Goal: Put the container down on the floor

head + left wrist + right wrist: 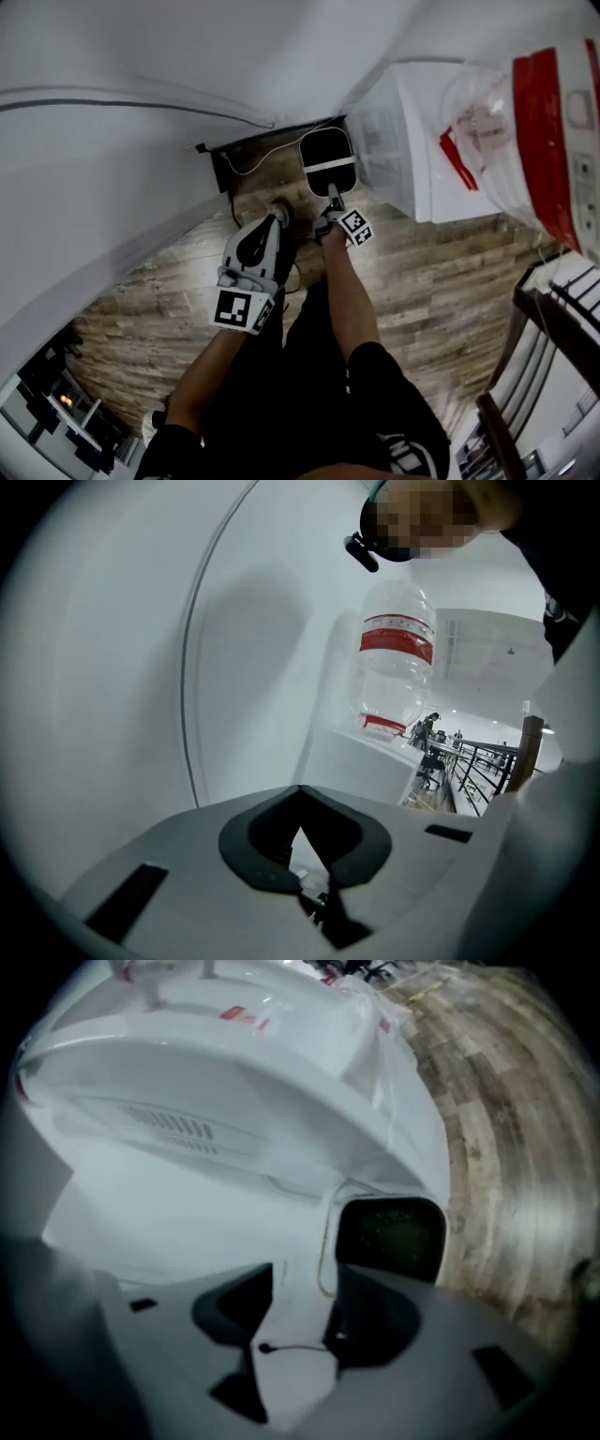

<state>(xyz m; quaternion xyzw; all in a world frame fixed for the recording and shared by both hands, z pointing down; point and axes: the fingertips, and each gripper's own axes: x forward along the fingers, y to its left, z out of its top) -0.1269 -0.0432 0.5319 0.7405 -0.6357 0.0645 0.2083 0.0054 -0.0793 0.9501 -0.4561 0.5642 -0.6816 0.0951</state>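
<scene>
Container (328, 161), black with a pale band, stands upright on the plank floor (450, 281) against the white wall (141, 169), just beside a white cabinet (403, 141). Right gripper (330, 193) sits just short of it, jaws wide apart, nothing between them. Left gripper (278, 214) is level with it and apart from the container, jaws together, empty. A clear bottle (394, 658) with a red label stands on the cabinet.

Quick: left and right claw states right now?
Left claw: closed, holding nothing.
Right claw: open, nothing between its jaws.
</scene>
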